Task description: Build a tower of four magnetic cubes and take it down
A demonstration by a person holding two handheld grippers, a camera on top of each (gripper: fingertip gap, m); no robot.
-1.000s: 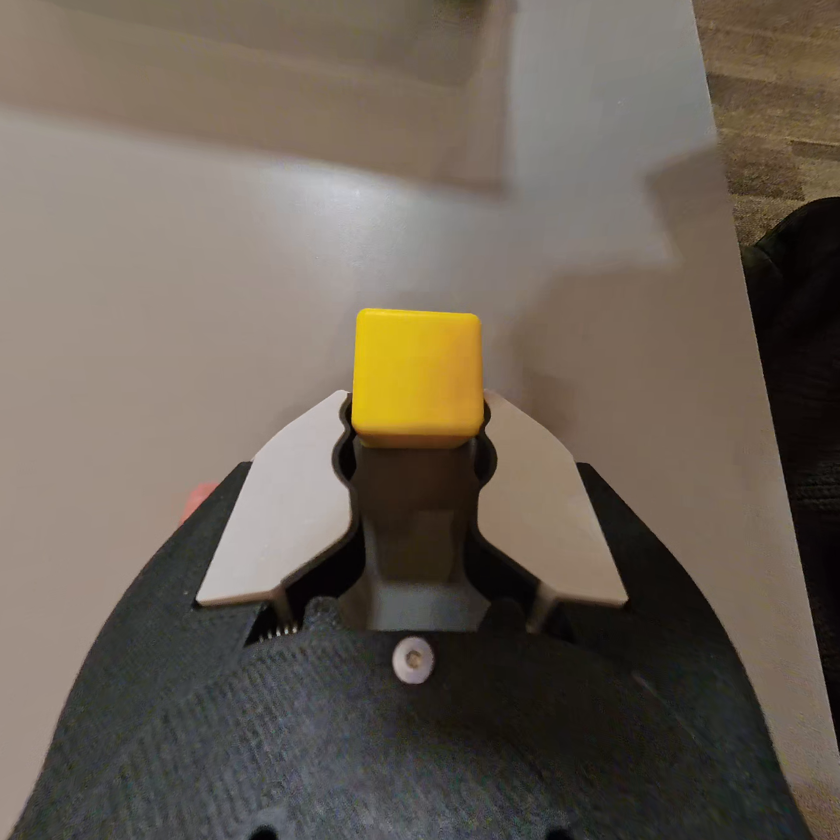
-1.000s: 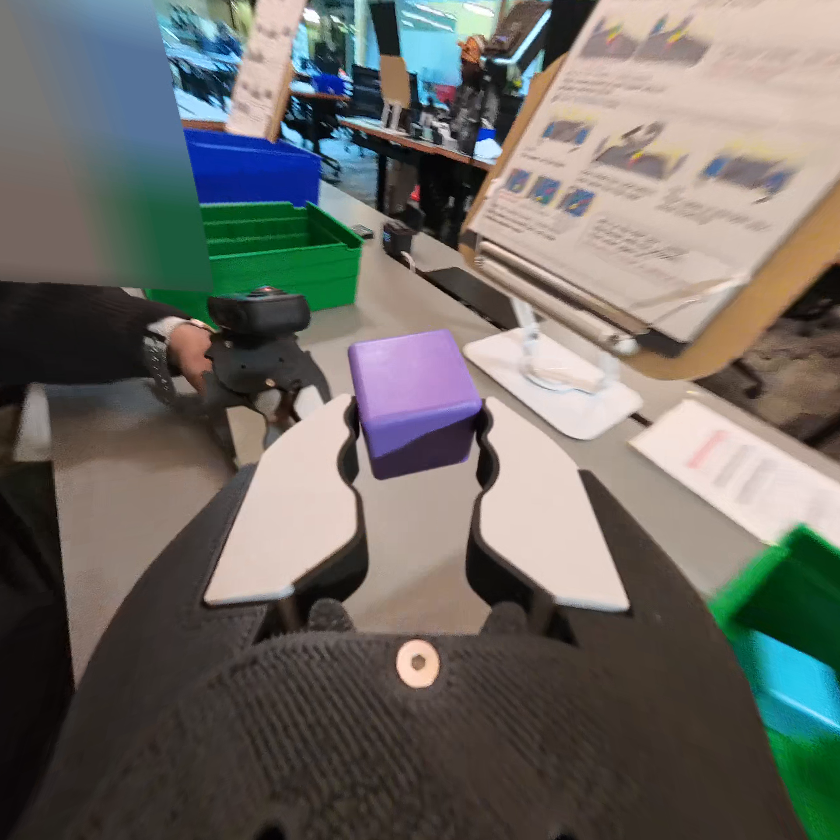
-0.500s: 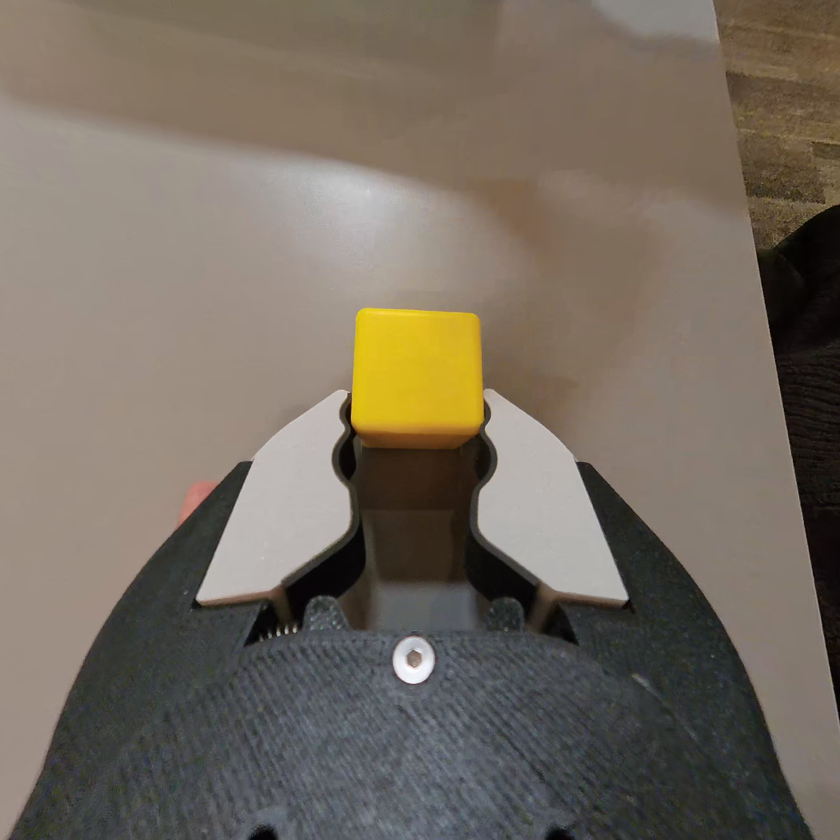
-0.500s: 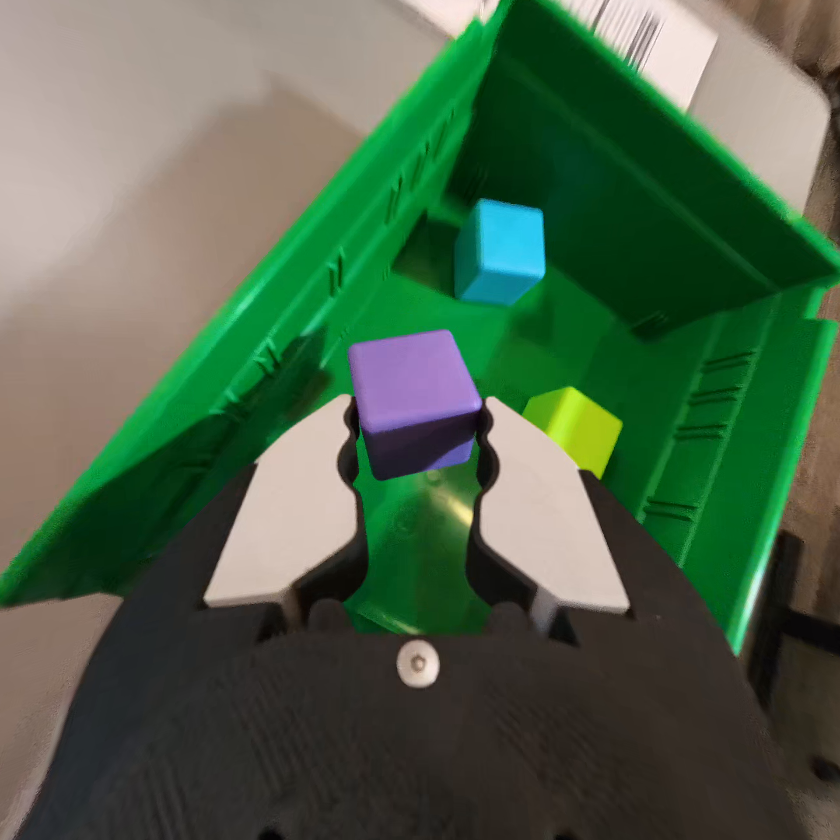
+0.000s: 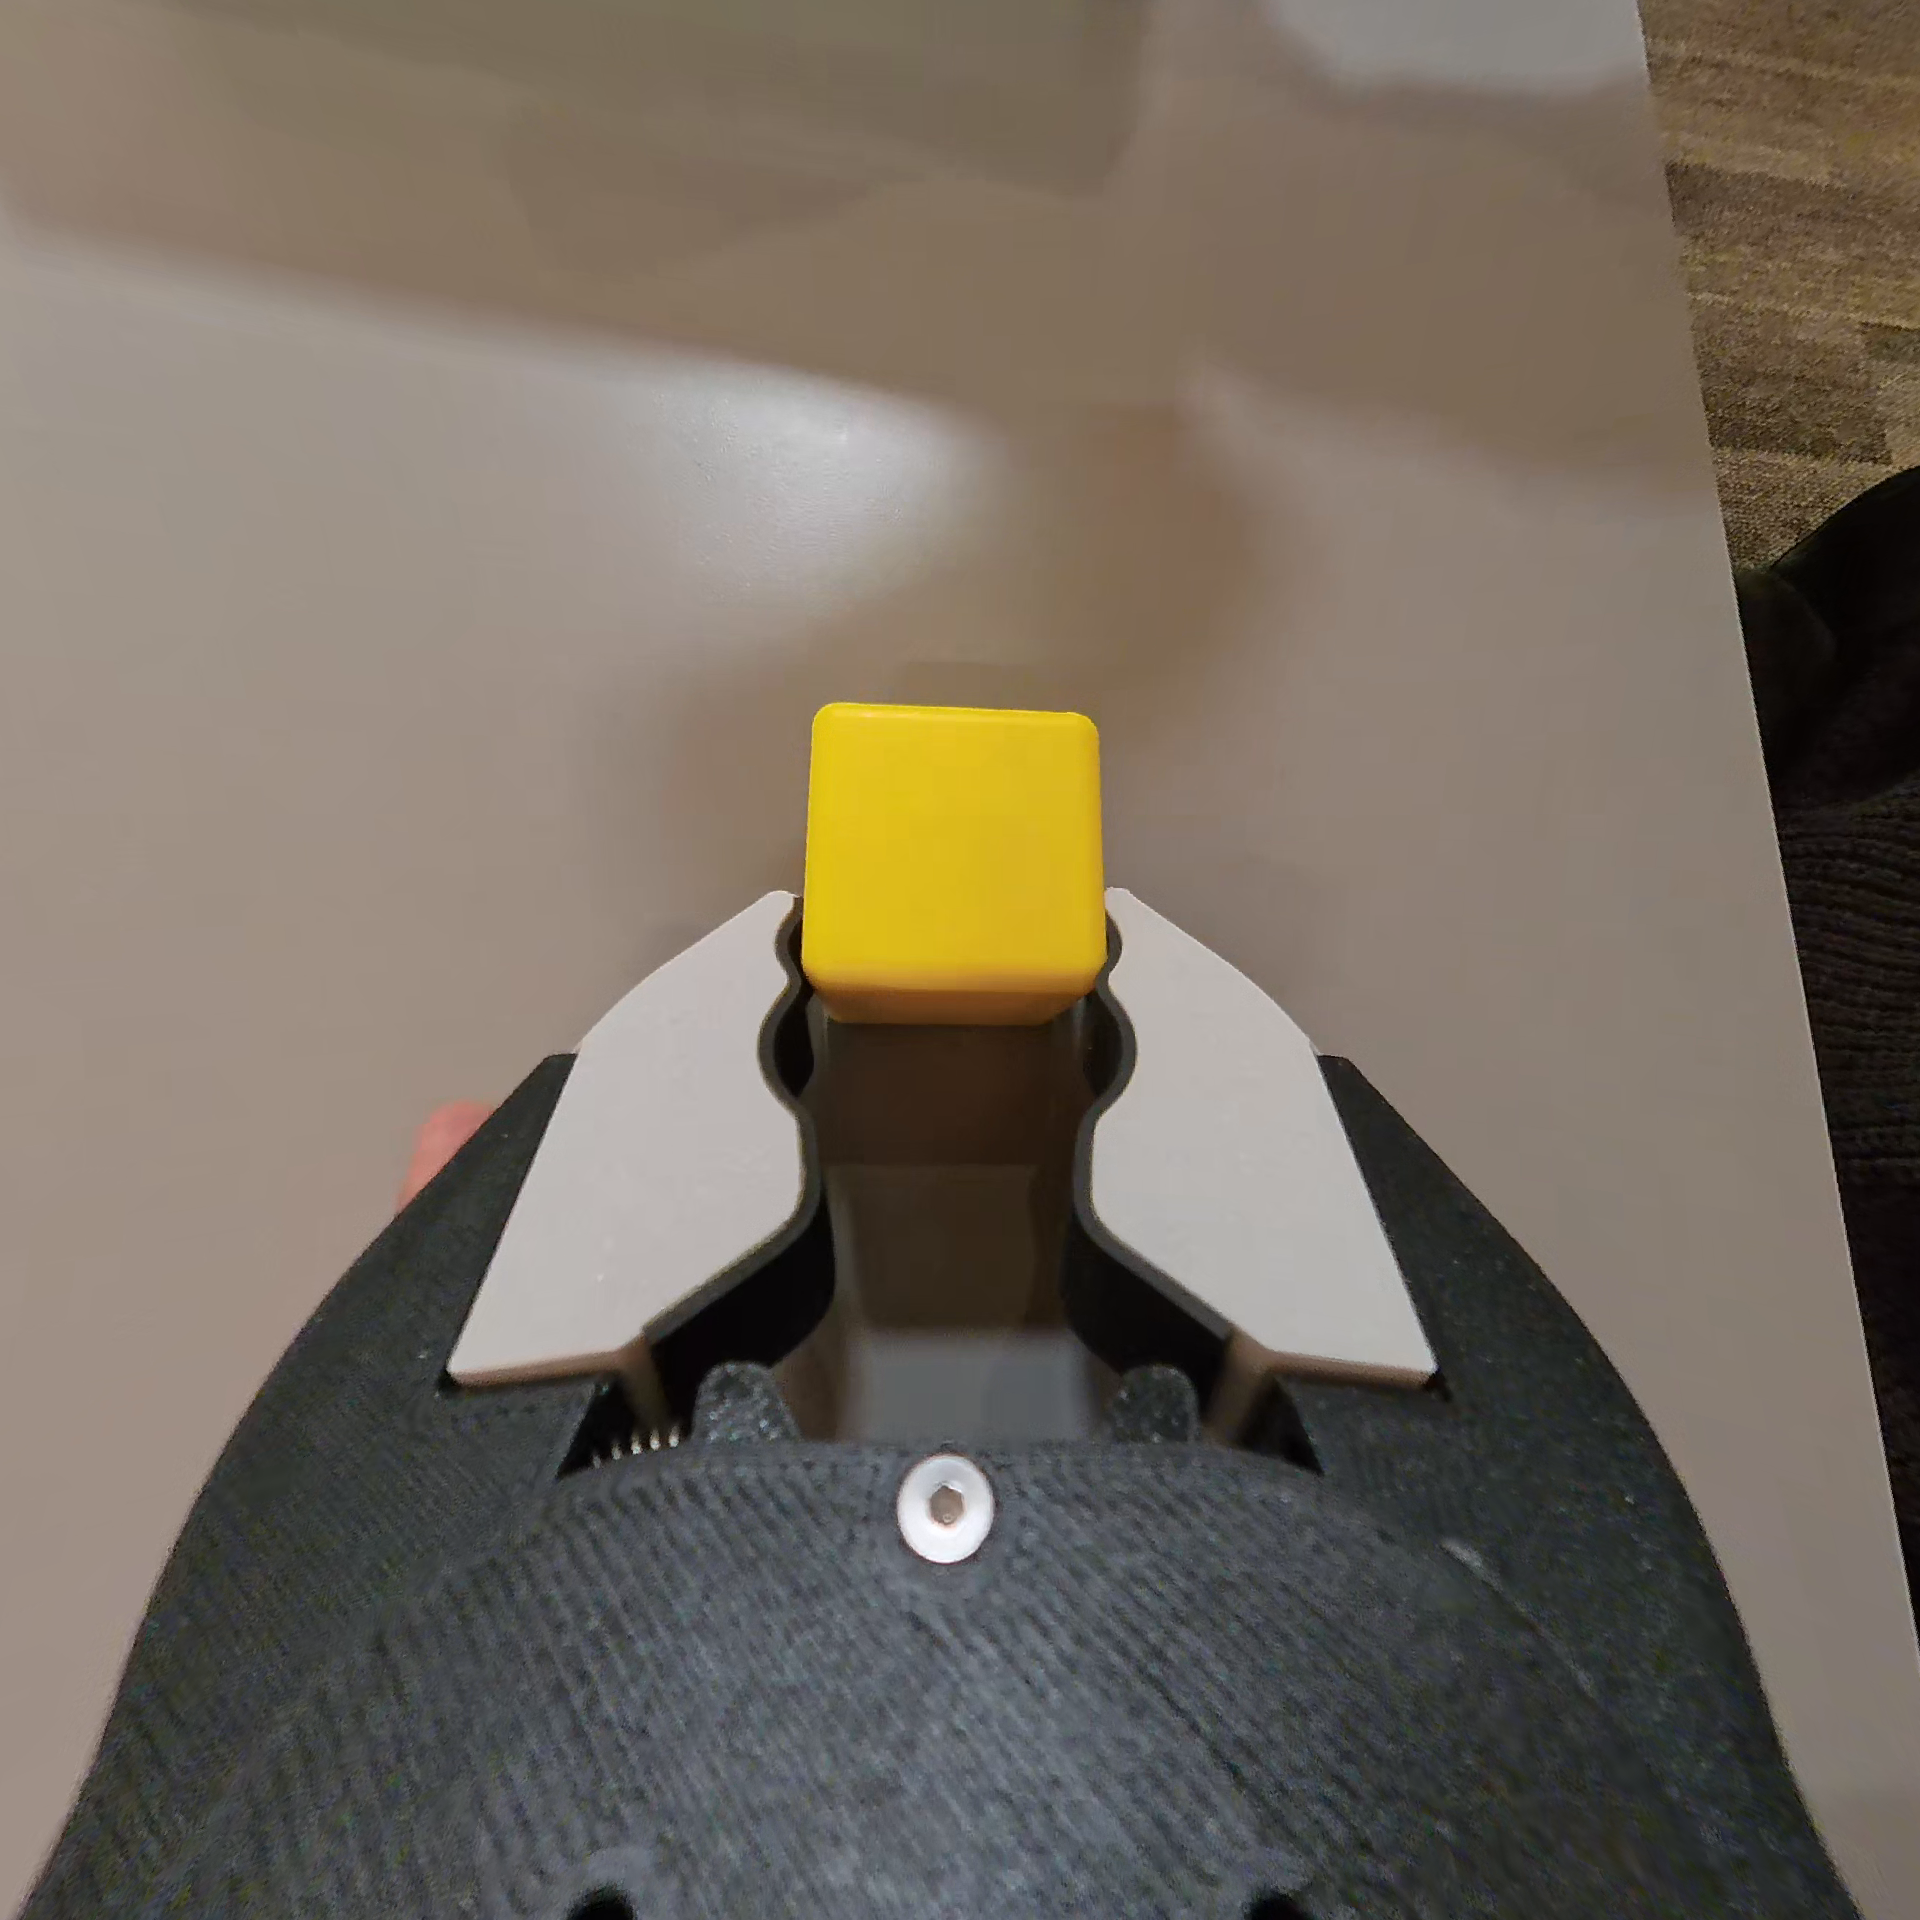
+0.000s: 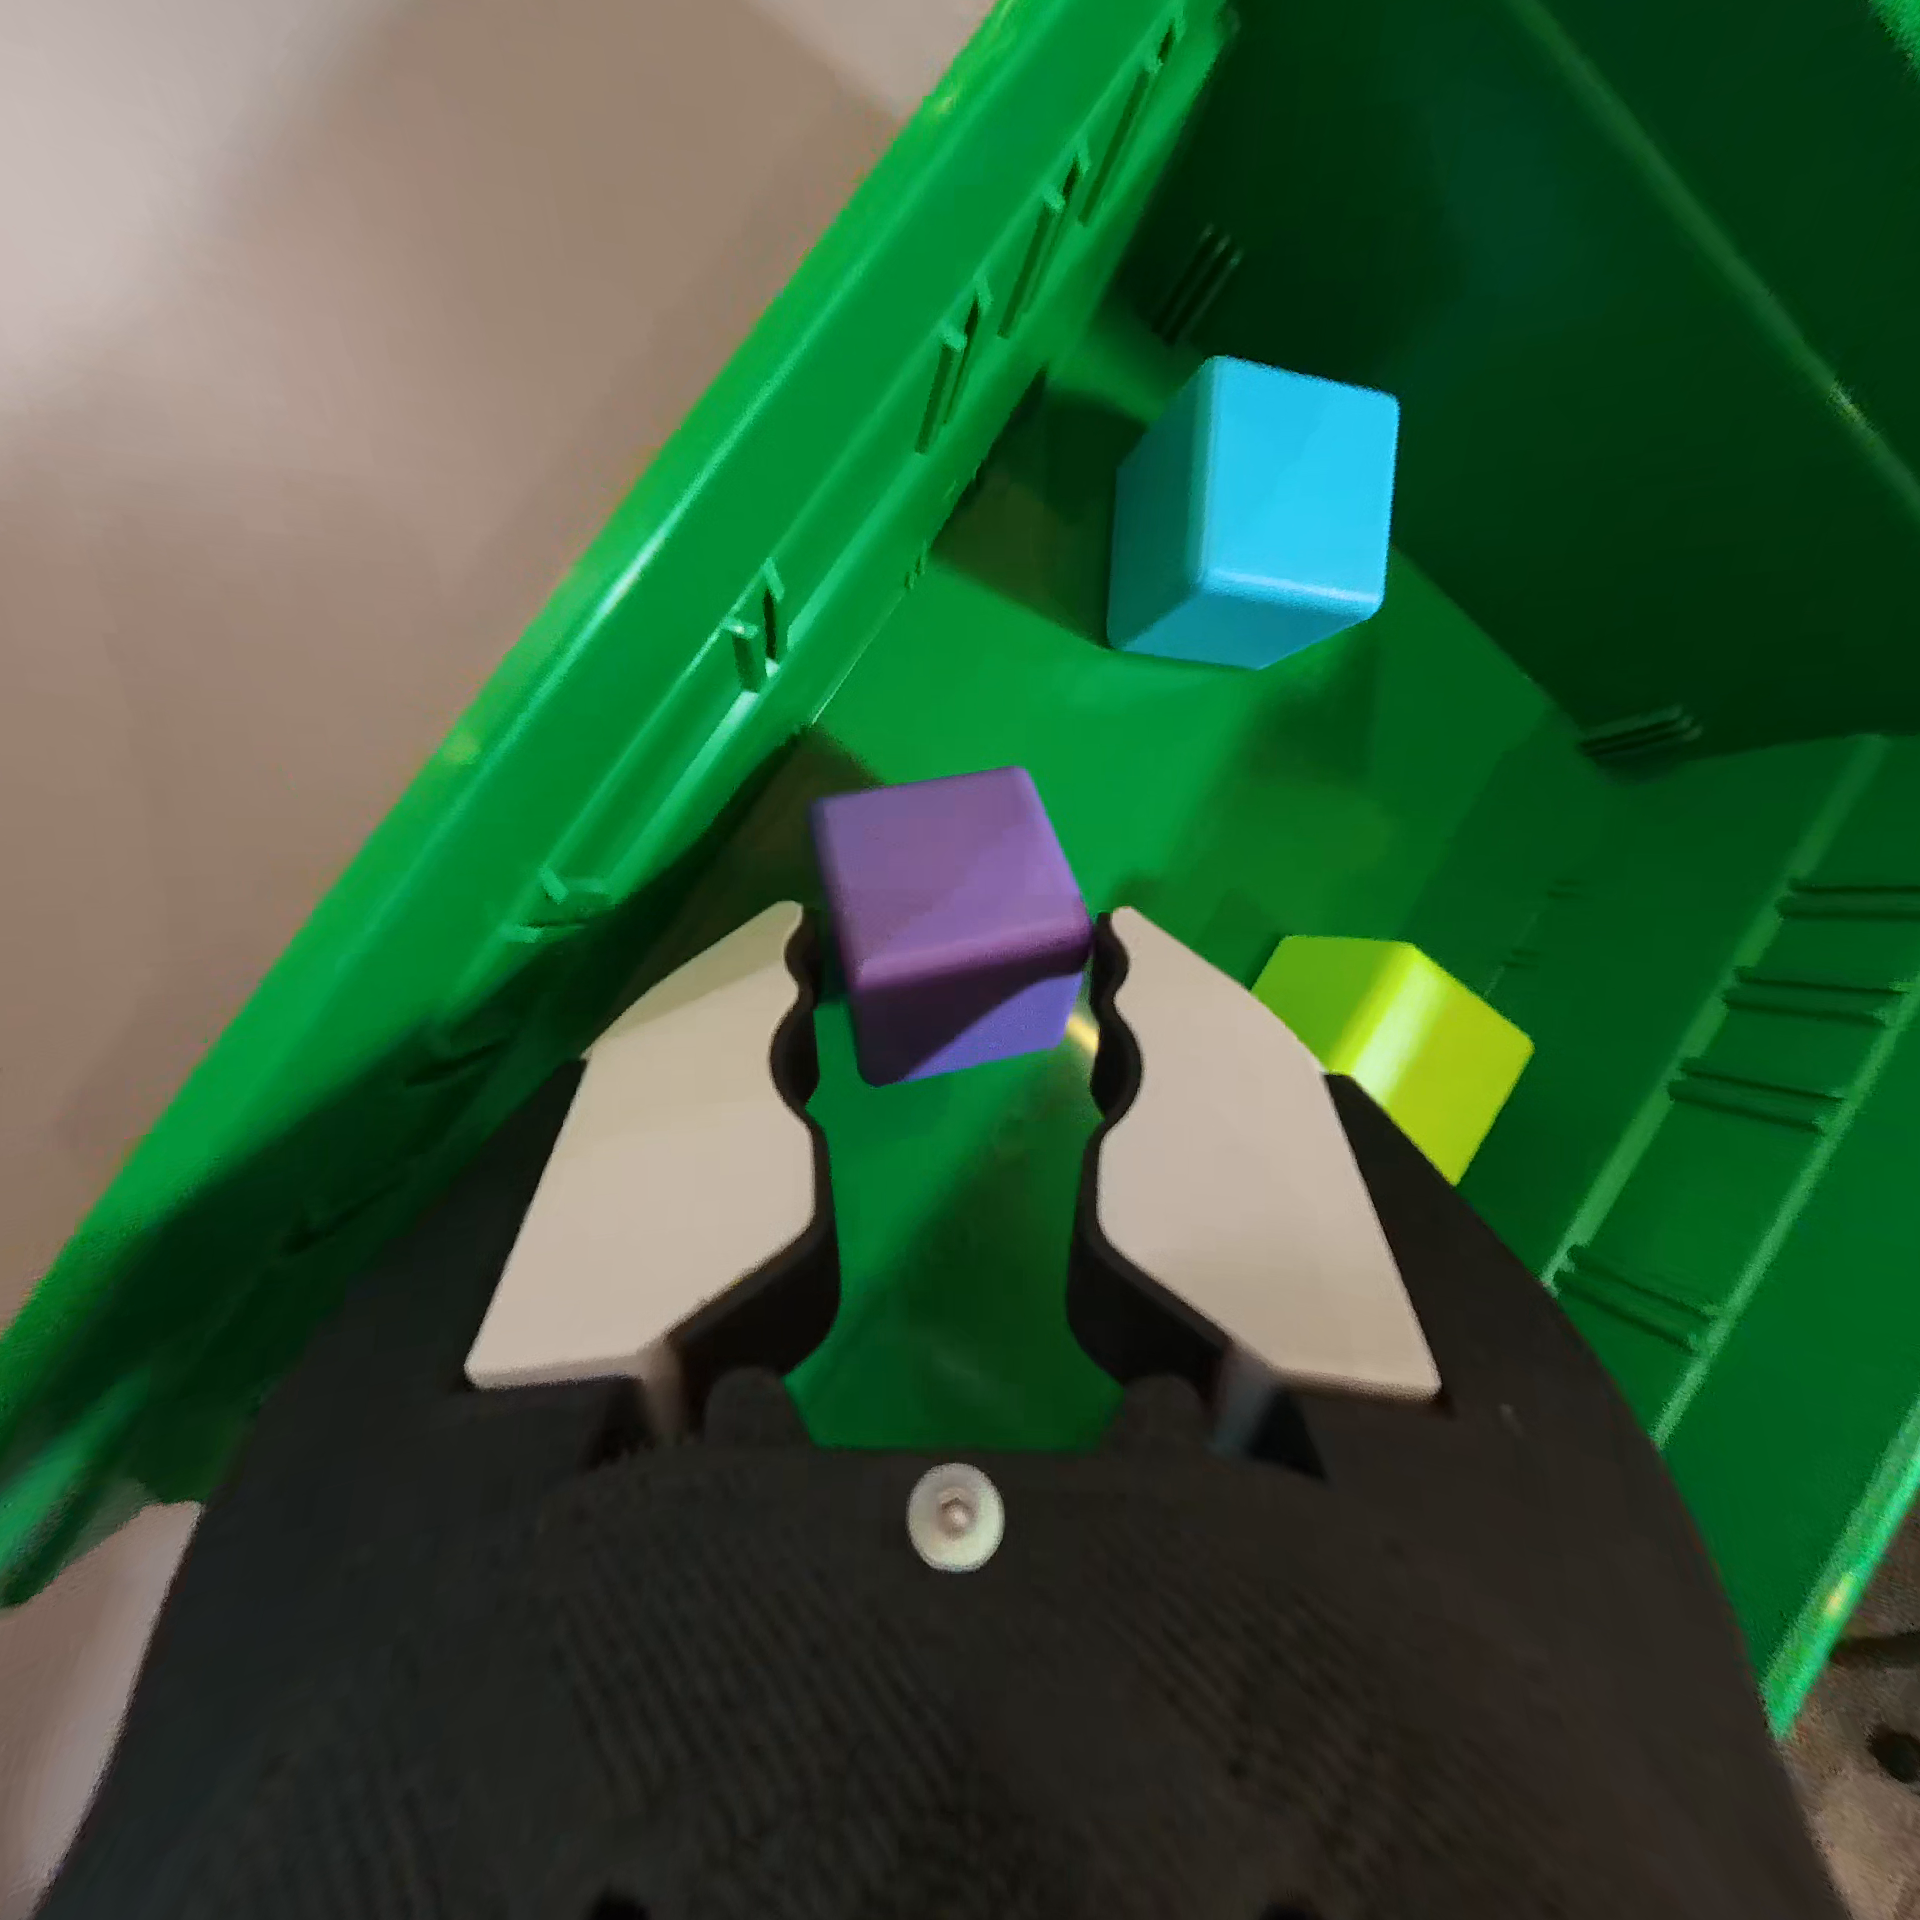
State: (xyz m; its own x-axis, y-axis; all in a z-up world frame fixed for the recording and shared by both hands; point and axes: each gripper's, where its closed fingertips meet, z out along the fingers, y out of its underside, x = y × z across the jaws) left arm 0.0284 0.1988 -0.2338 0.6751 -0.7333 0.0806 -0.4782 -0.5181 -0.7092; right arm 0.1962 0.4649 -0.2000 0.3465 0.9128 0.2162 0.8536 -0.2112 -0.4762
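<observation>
My left gripper (image 5: 951,914) is shut on a yellow cube (image 5: 951,831) and holds it just above a plain grey table (image 5: 416,623). My right gripper (image 6: 951,925) is shut on a purple cube (image 6: 935,894), which sits tilted between the fingertips. It hangs over the inside of a green plastic bin (image 6: 727,623), near the bin's left wall. In the bin lie a light blue cube (image 6: 1247,509) farther in and a lime green cube (image 6: 1392,1039) just right of my right finger.
The table's right edge (image 5: 1714,727) runs close to my left gripper, with carpet floor (image 5: 1818,208) and a person's dark clothing (image 5: 1870,831) beyond it. A person's fingertip (image 5: 436,1143) shows beside the left gripper body. Grey table (image 6: 260,416) lies left of the bin. Spacing between my two grippers at the tips: around 30 cm.
My right gripper swung from facing the room down to the green bin and then moved closer into it, still holding the purple cube. My left gripper shifted slightly over the table with the yellow cube.
</observation>
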